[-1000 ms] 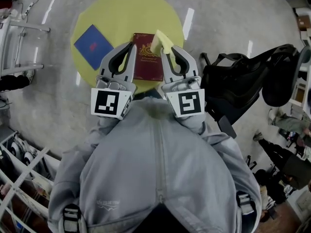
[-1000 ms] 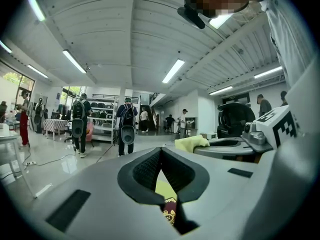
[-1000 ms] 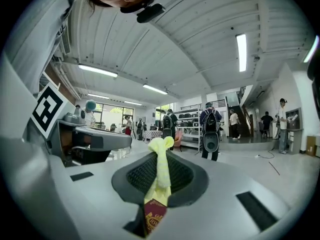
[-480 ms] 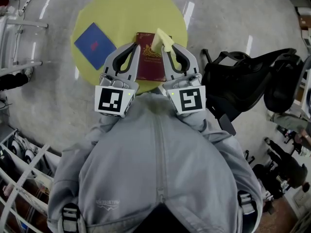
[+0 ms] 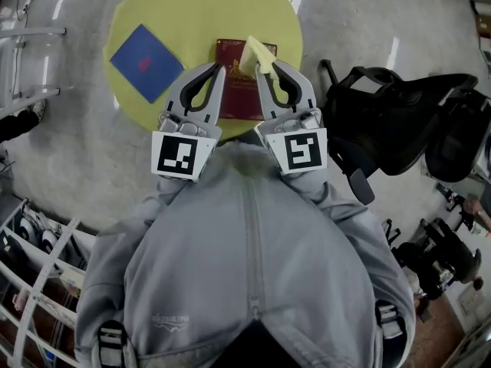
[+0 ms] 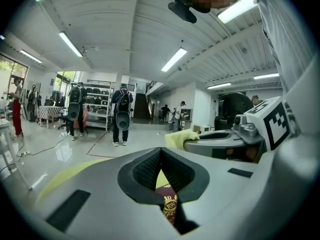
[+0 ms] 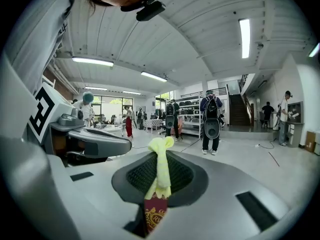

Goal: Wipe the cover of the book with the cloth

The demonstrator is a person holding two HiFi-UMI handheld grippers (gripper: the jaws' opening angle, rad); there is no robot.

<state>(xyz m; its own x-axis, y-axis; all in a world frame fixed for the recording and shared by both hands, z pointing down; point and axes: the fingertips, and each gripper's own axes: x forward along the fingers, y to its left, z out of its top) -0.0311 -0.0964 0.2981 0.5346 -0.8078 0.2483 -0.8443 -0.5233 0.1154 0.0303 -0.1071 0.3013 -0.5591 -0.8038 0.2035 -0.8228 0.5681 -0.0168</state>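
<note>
The right gripper (image 5: 265,66) pinches a yellow cloth (image 5: 257,54) over the maroon book (image 5: 236,90) lying just below both grippers. The left gripper (image 5: 217,69), jaws pressed together and empty, hovers alongside. The wiping itself seemingly remains ahead.

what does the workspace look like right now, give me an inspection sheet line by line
surface: round yellow table.
job's things: maroon book lies flat, cover up, near the table's near edge; yellow cloth hangs over its far right corner, contact cannot be told.
clutter: blue book lies left of the maroon book, apart from it.
grippers: left gripper shut and empty, over the maroon book's left edge; right gripper shut on the yellow cloth.
cables: one thin cable lies beyond the table, seen in the left gripper view.
surroundings: black chair right of the table; white rack left of it; people stand farther off.
</note>
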